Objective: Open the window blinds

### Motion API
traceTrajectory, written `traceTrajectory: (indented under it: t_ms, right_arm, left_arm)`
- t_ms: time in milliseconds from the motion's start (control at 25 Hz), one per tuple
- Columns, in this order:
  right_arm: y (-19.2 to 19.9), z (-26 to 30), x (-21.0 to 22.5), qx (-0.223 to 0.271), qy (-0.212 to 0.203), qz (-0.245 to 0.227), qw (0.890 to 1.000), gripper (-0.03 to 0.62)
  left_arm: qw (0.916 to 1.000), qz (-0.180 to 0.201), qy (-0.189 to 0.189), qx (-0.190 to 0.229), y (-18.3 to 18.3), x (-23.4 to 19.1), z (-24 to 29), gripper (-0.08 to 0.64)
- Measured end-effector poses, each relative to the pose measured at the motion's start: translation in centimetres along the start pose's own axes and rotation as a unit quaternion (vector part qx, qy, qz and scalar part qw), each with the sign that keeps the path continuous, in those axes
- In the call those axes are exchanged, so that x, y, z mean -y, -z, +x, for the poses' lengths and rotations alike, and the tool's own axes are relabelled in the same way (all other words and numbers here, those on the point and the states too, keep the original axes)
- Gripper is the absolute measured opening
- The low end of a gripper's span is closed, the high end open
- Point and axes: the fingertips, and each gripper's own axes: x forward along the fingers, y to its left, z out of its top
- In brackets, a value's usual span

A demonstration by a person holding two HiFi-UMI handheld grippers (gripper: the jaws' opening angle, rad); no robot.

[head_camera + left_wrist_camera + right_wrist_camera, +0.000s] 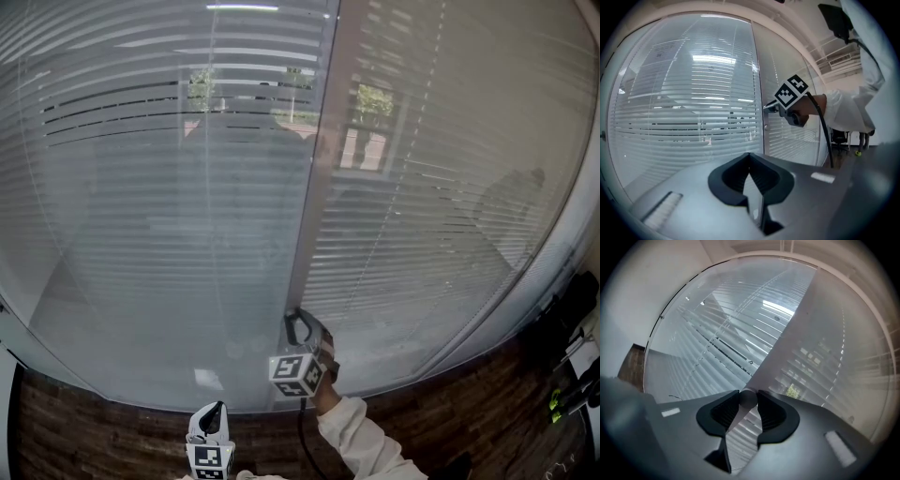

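My right gripper [298,325]: jaws clamped on small round knob [748,397] at frame post [317,169]. Left gripper [750,157]: jaws together, empty. Blinds [169,187] behind glass, so slats unreachable. Knob likely stiff and smooth; pinch across it.

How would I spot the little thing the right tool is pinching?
Find the pale upright post between the two blind-covered panes. Low on it, the right gripper pinches a small grey knob: round and stubby, unlike the flat slats around.

Glass wall [141,309] over dark, seemingly wooden floor [94,422]; ceiling lights [242,7] reflected.
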Motion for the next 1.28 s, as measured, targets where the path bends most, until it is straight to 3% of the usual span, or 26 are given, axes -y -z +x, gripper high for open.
traceTrajectory:
  t_ms: [240, 600, 840, 1080, 1280]
  right_arm:
    - [0.1, 0.1, 0.3, -0.001, -0.016, 0.135, 0.991, 0.127]
    - [0.0, 0.2, 0.8, 0.015, -0.028, 0.256, 0.966, 0.127]
    - [0.2, 0.2, 1.1, 0.019, -0.019, 0.272, 0.962, 0.127]
    - [0.0, 0.2, 0.4, 0.019, -0.026, 0.208, 0.978, 0.144]
    - [0.2, 0.2, 0.2, 0.011, -0.023, 0.173, 0.985, 0.149]
  left_arm:
    - [1.0, -0.001, 0.006, 0.0, 0.2, 0.3, 0.0, 0.0]
    - [0.9998, -0.003, 0.017, 0.006, 0.1, 0.7, 0.0, 0.0]
    - [0.9999, -0.007, 0.016, 0.0, 0.4, 0.6, -0.2, 0.0]
    - [0.9999, -0.009, 0.012, -0.002, 0.4, 0.4, -0.3, 0.0]
    - [0.9999, -0.005, 0.013, -0.001, 0.4, 0.3, -0.3, 0.0]
